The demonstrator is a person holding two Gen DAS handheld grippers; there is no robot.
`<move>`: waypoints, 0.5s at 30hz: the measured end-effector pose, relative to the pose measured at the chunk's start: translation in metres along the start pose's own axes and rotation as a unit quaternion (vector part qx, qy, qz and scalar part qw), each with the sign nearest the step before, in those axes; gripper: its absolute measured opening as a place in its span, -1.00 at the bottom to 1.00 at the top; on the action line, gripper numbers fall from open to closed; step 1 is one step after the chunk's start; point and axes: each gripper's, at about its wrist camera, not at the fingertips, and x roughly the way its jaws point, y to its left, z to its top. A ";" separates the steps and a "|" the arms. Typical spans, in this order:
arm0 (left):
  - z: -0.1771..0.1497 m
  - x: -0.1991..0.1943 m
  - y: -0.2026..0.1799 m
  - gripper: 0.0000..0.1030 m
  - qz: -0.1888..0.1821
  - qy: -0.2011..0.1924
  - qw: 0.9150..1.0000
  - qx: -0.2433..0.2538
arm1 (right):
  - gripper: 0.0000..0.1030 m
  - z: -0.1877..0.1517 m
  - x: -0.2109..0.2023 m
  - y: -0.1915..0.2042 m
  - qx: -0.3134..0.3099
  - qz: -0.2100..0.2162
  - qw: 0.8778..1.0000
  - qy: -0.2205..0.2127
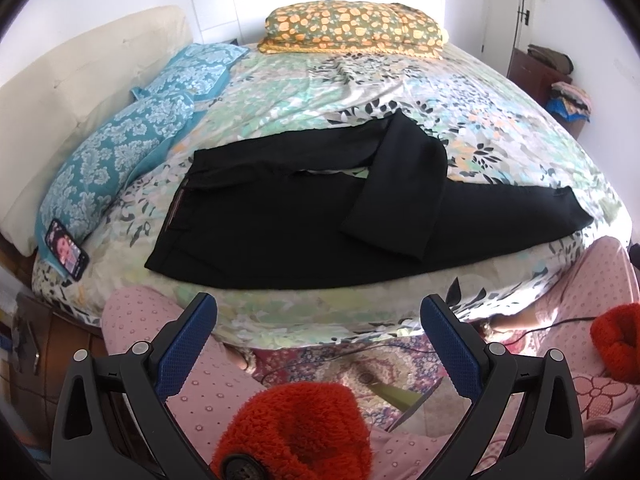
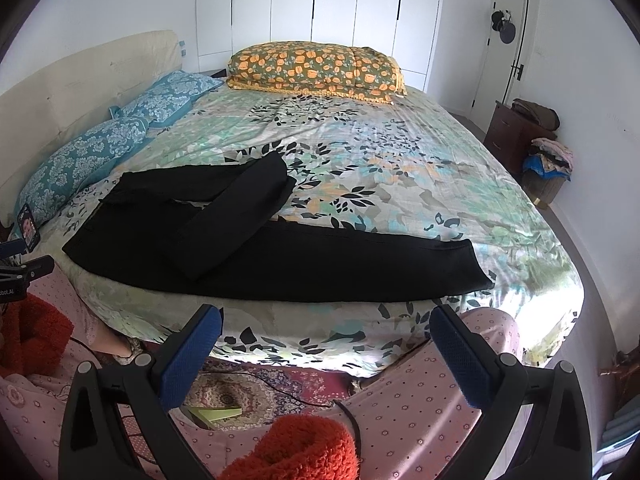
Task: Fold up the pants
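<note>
Black pants (image 1: 280, 220) lie flat near the front edge of the bed, waistband to the left. The near leg runs straight out to the right; the far leg is bent back and crosses over it. In the right wrist view the same pants (image 2: 312, 256) show the near leg's hem at the right. My left gripper (image 1: 318, 308) is open, held back from the bed edge, with nothing between its blue pads. My right gripper (image 2: 326, 318) is also open and empty, in front of the near leg.
The bed (image 2: 400, 168) has a floral sheet. Blue pillows (image 1: 132, 132) and a phone (image 1: 66, 249) lie at the left, a folded orange-flowered quilt (image 1: 352, 28) at the far side. A person's pink-clad legs (image 1: 168, 320) and red fuzzy sleeves (image 1: 296, 432) are below. A dresser (image 2: 512, 132) stands right.
</note>
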 end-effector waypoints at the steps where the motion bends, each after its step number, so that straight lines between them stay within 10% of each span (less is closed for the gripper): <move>1: 0.001 0.000 0.000 0.98 -0.001 0.000 1.000 0.001 | 1.00 0.000 -0.001 0.001 -0.001 -0.002 1.000 0.000; 15: -0.001 0.004 0.000 0.98 0.001 0.006 1.000 -0.001 | 1.00 0.000 0.005 0.011 -0.033 -0.028 0.999 0.015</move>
